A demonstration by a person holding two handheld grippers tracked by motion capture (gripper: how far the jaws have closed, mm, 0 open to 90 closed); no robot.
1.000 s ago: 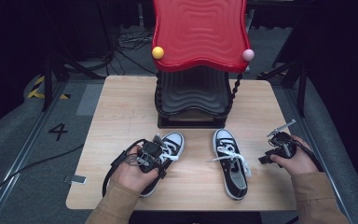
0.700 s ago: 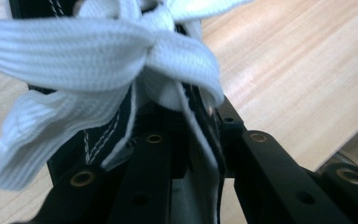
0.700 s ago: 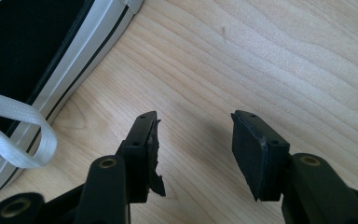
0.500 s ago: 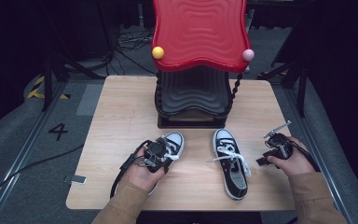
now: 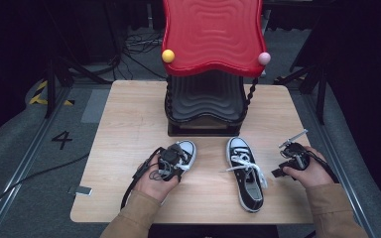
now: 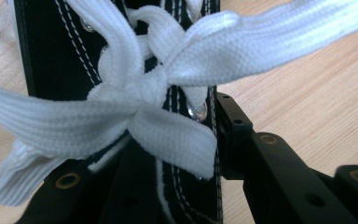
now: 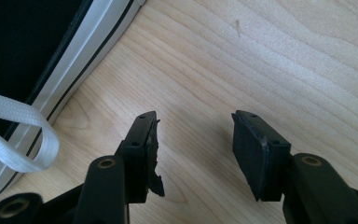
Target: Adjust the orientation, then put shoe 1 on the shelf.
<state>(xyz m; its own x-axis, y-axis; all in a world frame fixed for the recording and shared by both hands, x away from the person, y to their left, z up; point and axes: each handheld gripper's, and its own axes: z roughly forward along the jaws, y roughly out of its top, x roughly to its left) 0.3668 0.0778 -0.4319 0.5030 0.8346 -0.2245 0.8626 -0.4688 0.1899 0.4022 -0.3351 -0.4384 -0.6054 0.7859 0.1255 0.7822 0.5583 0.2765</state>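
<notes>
Wooden surface with a red-topped stand at the far edge and two black sneakers nearer the person. Right shoe lying flat near the front, laces loose and trailing off to one side, apparently not yet tied. Left shoe mostly under the left gripper; up close, its lace crossed into a knot or bow, jaws straddling the tongue, whether pinching anything impossible to tell. Right gripper spread wide and empty over bare wood just beside the right shoe's sole. Likely lace-tying: left shoe well along, right shoe still to do.
</notes>
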